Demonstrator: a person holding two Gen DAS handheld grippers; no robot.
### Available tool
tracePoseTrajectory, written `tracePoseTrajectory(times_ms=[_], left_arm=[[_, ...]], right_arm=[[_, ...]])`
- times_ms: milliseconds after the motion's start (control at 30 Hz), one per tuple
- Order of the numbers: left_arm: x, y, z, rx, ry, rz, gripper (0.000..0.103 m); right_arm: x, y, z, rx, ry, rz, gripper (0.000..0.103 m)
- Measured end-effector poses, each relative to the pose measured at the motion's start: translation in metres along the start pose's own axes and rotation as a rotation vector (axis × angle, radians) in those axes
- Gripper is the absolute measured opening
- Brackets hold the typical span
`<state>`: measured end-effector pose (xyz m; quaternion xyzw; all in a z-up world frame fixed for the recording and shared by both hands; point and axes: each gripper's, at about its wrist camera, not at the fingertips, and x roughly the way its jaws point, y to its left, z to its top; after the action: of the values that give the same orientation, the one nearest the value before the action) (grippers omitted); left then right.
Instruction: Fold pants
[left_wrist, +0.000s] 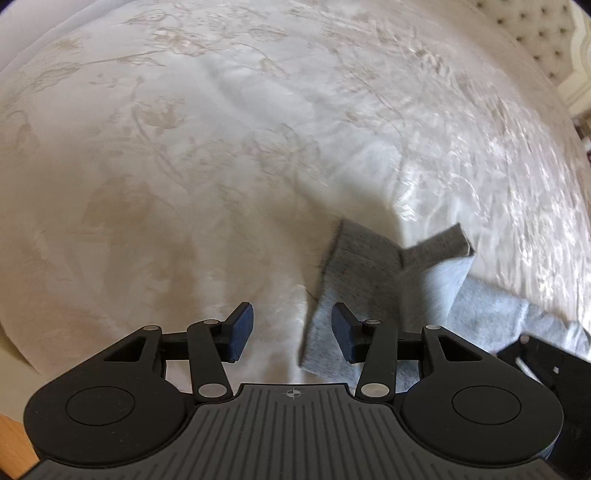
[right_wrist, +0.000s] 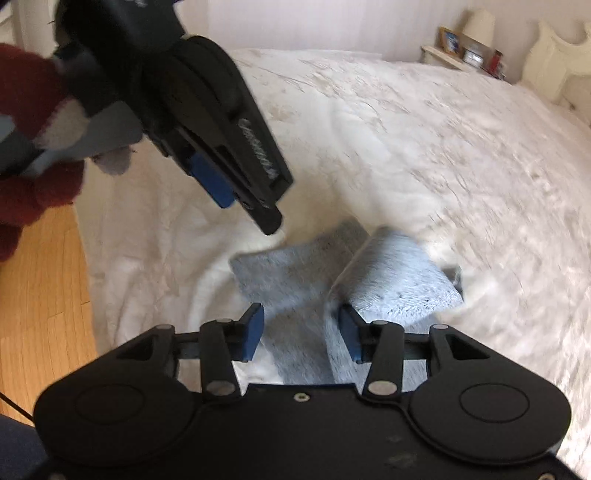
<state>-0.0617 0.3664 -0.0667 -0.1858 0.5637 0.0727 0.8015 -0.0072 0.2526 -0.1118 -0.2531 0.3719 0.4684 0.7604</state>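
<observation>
The grey pants lie bunched on the white bedspread, partly folded, with a flap standing up. In the left wrist view my left gripper is open and empty, just left of the pants' edge. In the right wrist view my right gripper is open above the pants, whose cloth runs between and under its fingers without being pinched. The left gripper also shows in the right wrist view, held above and to the left by a gloved hand.
The white floral bedspread spreads out far ahead and to both sides. A tufted headboard is at the far right. Wooden floor lies left of the bed. A nightstand with frames stands at the back.
</observation>
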Motion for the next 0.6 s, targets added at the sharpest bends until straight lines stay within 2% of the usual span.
tracePoseTrajectory(times_ms=[100, 200, 400, 600], left_arm=[[-0.004, 0.006, 0.004, -0.017, -0.011, 0.005, 0.046], [-0.007, 0.006, 0.008, -0.008, -0.021, -0.003, 0.046], [0.005, -0.015, 0.012, 0.043, 0.002, -0.05, 0.046], [0.026, -0.07, -0.003, 0.236, 0.051, -0.138, 0.046]], right_arm=[[-0.002, 0.009, 0.001, -0.04, -0.024, 0.057, 0.048], [-0.009, 0.003, -0.003, 0.015, -0.035, 0.055, 0.048], [-0.017, -0.042, -0.034, 0.27, 0.016, -0.049, 0.049], [-0.032, -0.077, -0.091, 0.539, 0.114, -0.154, 0.049]])
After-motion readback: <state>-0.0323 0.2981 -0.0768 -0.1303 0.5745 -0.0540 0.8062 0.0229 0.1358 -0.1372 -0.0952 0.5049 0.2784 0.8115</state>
